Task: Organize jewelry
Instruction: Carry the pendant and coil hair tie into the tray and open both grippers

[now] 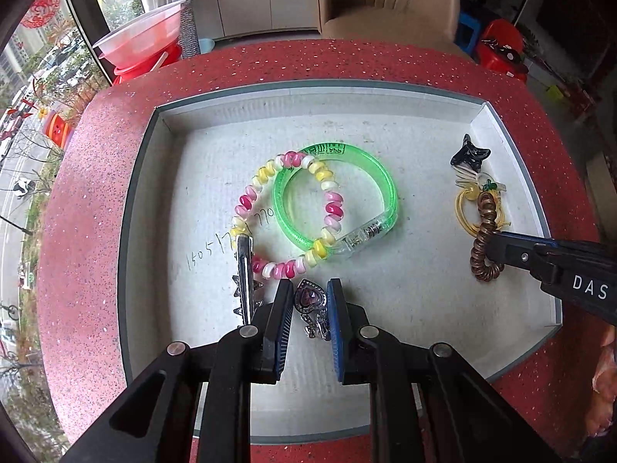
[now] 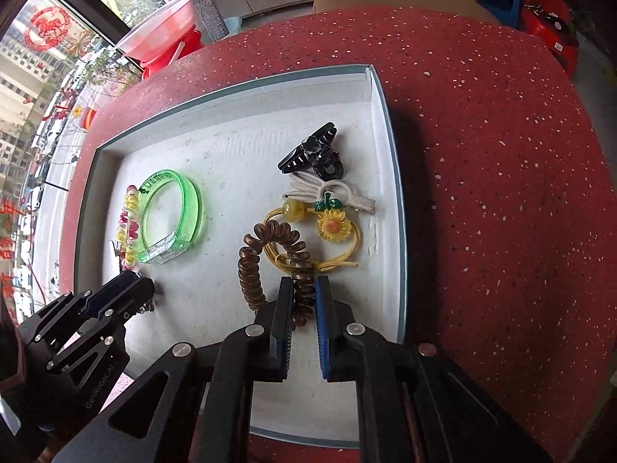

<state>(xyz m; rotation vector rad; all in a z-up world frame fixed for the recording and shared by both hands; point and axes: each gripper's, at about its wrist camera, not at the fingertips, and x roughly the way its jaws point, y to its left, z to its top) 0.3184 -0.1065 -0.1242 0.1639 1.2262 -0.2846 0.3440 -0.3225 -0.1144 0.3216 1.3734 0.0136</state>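
Observation:
A white shallow box (image 1: 216, 115) on a red table holds the jewelry. My left gripper (image 1: 310, 289) is shut on a purple heart brooch (image 1: 310, 301) near the box's front. A silver toothed hair clip (image 1: 245, 277) lies just left of it. A pink-yellow-white bead bracelet (image 1: 252, 196) overlaps a green bangle (image 1: 385, 181) in the middle. My right gripper (image 2: 302, 289) is shut on a brown spiral hair tie (image 2: 250, 270), which rests on the box floor at the right. Beyond it lie a yellow sunflower hair tie (image 2: 333, 225), a white clip (image 2: 347, 196) and a black claw clip (image 2: 312, 150).
The red speckled table (image 1: 77, 200) surrounds the box. A beige chair (image 1: 389, 4) stands behind the table. A pink basin on a red bucket (image 1: 142, 42) sits at the far left by the window. Red and blue stools (image 1: 497, 42) stand at the far right.

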